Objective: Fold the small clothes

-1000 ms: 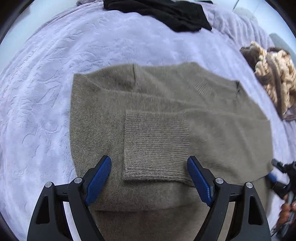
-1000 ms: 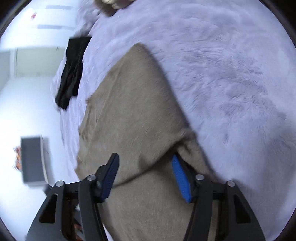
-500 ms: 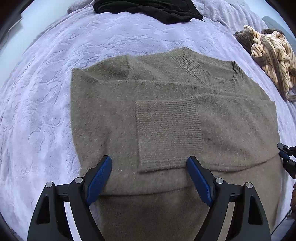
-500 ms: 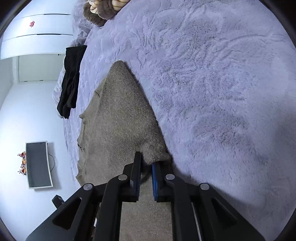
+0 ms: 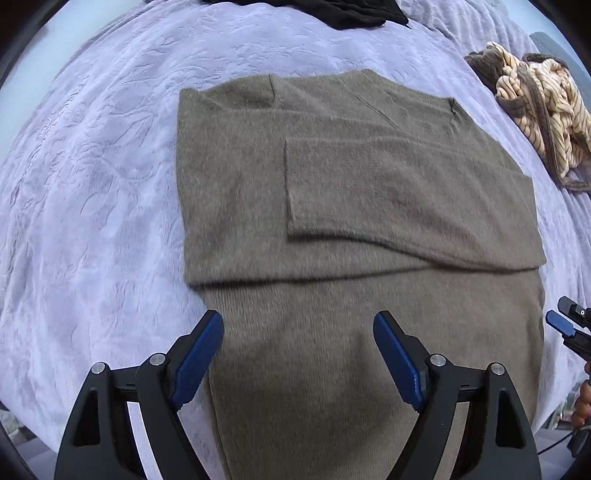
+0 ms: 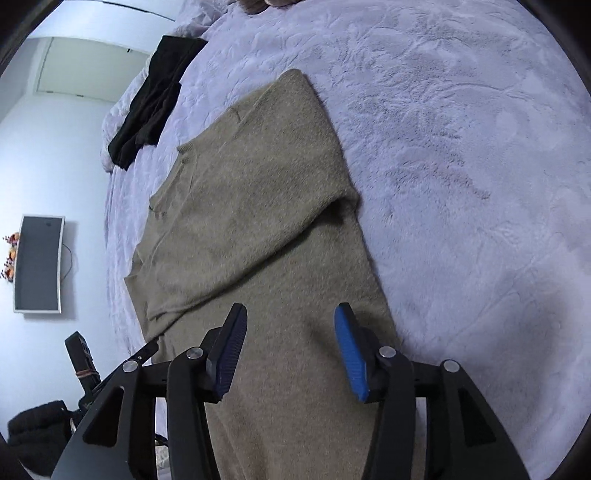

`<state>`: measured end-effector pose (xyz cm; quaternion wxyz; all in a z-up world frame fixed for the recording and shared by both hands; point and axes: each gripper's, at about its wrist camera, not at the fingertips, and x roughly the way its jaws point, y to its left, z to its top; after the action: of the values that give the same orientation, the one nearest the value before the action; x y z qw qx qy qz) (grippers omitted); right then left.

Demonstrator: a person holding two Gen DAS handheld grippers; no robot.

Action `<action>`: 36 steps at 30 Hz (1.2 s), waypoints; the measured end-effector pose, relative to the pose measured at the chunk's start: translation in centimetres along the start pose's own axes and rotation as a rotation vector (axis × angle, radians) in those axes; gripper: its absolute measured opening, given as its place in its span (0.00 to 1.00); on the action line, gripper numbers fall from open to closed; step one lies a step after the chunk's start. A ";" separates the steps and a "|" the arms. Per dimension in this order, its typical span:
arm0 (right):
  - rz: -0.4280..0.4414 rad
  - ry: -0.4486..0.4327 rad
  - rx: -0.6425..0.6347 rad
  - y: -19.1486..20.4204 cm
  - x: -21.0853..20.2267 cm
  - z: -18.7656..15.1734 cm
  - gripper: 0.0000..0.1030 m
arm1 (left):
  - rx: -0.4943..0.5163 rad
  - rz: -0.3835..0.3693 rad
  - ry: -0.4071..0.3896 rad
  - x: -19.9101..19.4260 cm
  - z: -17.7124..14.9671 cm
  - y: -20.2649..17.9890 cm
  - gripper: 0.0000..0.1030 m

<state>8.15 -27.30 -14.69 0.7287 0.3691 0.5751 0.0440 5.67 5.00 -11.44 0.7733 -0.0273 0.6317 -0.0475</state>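
Observation:
An olive-brown knit sweater (image 5: 332, 206) lies flat on a lilac bedspread (image 5: 92, 184), both sleeves folded across its chest. My left gripper (image 5: 298, 332) hovers open above the sweater's lower body, nothing between its blue pads. In the right wrist view the same sweater (image 6: 258, 206) stretches away from me. My right gripper (image 6: 290, 325) hangs over the sweater's lower part near its right edge; its jaws are opening and nothing is between them. The right gripper's tip (image 5: 565, 325) shows at the left wrist view's right edge.
A black garment (image 5: 332, 11) lies at the far edge of the bed, also visible as black cloth (image 6: 155, 96). A striped cream and brown garment (image 5: 535, 110) is bunched at the right. A wall screen (image 6: 37, 264) and dark items on the floor (image 6: 33, 424) lie beyond the bed.
The right gripper shut on the folded sleeve's edge half a second ago, has since let go, risen and opened. The left gripper drew back toward the sweater's hem, still open.

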 end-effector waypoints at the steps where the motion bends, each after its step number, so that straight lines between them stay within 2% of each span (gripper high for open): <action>1: -0.002 0.008 -0.008 0.4 0.1 -0.4 0.56 | 0.004 -0.003 0.005 -0.2 -0.4 -0.2 0.82; 6: -0.038 0.046 -0.055 2.1 -0.1 -2.4 0.58 | -0.015 -0.026 0.038 -0.7 -2.0 -0.4 0.82; 11: -0.076 0.065 -0.122 4.3 0.2 -3.1 0.58 | -0.003 -0.018 0.025 -1.3 -2.6 -0.8 0.82; 15: -0.103 0.055 -0.150 4.8 0.6 -2.4 0.66 | -0.026 -0.040 -0.002 -1.7 -2.2 0.5 0.82; 20: -0.141 0.031 -0.161 3.9 0.7 0.0 0.66 | -0.136 -0.084 -0.057 -1.9 1.1 4.5 0.82; 23: -0.153 0.021 -0.155 3.1 0.6 1.9 0.66 | -0.218 -0.129 -0.061 -1.3 3.6 7.3 0.82; 26: -0.178 0.004 -0.157 2.2 0.8 4.2 0.66 | -0.270 -0.139 -0.062 -0.3 6.0 9.1 0.82; 30: -0.182 -0.023 -0.119 0.6 1.2 7.1 0.66 | -0.272 -0.193 -0.033 1.9 8.0 9.7 0.82; 34: -0.139 -0.038 -0.034 -1.6 2.0 8.9 0.66 | -0.224 -0.189 -0.013 3.5 8.3 9.2 0.80; 36: -0.083 -0.009 0.047 -3.0 2.9 9.4 0.66 | -0.207 -0.162 -0.010 3.5 8.0 9.1 0.65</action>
<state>16.21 -32.67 -18.16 0.7235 0.3623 0.5876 -0.0015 14.55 13.56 -14.21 0.7631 -0.1580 0.6251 -0.0442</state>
